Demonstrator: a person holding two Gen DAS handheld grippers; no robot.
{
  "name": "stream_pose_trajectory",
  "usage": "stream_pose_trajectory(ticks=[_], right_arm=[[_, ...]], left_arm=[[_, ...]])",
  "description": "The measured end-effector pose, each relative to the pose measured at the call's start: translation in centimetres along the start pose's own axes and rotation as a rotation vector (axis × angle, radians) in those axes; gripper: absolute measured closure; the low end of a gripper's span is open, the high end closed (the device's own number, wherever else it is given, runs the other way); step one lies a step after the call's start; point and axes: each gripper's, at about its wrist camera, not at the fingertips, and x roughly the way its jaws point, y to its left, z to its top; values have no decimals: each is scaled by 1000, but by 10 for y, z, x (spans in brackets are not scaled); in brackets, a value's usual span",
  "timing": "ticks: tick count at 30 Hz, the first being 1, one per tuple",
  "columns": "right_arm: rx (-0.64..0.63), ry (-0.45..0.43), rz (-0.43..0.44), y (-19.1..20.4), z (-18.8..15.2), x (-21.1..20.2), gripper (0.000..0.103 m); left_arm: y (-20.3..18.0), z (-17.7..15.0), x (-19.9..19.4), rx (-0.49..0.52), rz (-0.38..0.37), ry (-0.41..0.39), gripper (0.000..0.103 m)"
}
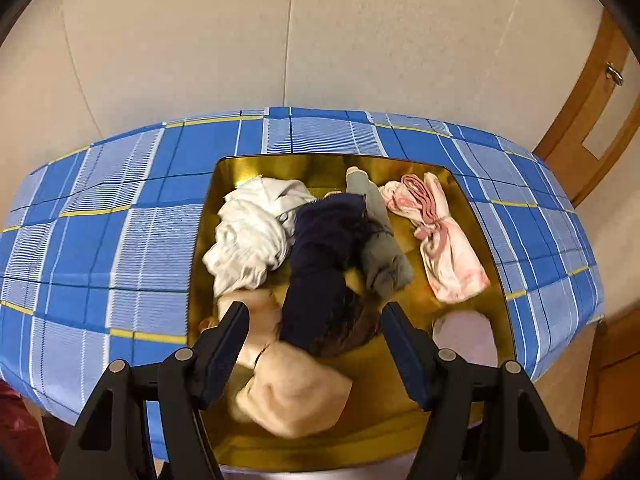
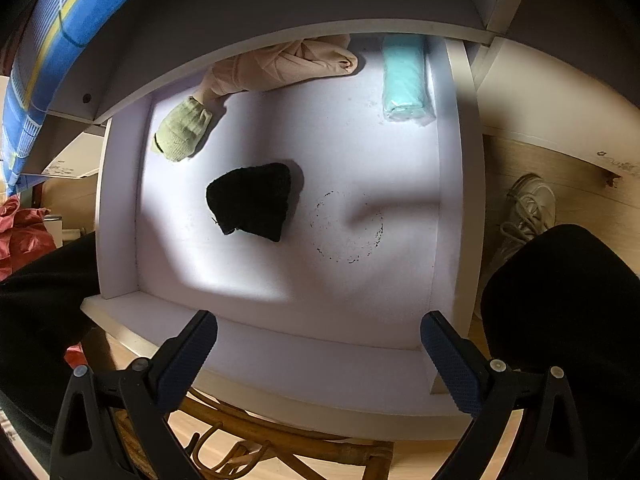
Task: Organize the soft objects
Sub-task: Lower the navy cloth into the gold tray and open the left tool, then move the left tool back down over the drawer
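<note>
A gold tray [image 1: 256, 168] sits on a blue plaid tablecloth [image 1: 100, 220]. It holds a white cloth [image 1: 248, 236], a navy cloth [image 1: 320, 264], grey socks [image 1: 380, 252], a pink cloth [image 1: 448, 248] and a beige cloth [image 1: 296, 400]. My left gripper [image 1: 315, 312] hovers open over the tray's near end, above the beige cloth and touching nothing. In the right wrist view an open white drawer [image 2: 360, 280] contains a black knit piece [image 2: 252, 204], a green sock [image 2: 182, 134], a beige garment [image 2: 280, 66] and a turquoise roll [image 2: 404, 80]. My right gripper [image 2: 318, 318] is open over the drawer's front edge.
A plain wall rises behind the table, with a wooden door [image 1: 592, 120] at the right. Beside the drawer are a person's black-trousered legs [image 2: 560, 300] and a white shoe [image 2: 528, 208]. A rattan frame [image 2: 280, 448] stands below the drawer front. Red fabric [image 2: 24, 232] lies at the left.
</note>
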Motion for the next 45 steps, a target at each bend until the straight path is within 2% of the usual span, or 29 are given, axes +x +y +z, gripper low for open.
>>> stream_pose_trajectory(ticks=[6,13,20,32,45], right_arm=[[-2,2,-21,1,1,2,1],[-1,8,-47,1,1,4,1],[-1,10,-71,0,1,6,1],[-8,23,-103,-2,2,10,1],[-34,40,-118,2,1,19,1]], left_arm=[[-5,-33,-34,48,10,-57,33],[-10,-78,-62,108,100,-106,33],[-6,-129,-69,102,84,-122,33],[5,-199,-34,96,114,-37,33],[43,-242,29,13,116,76,33]])
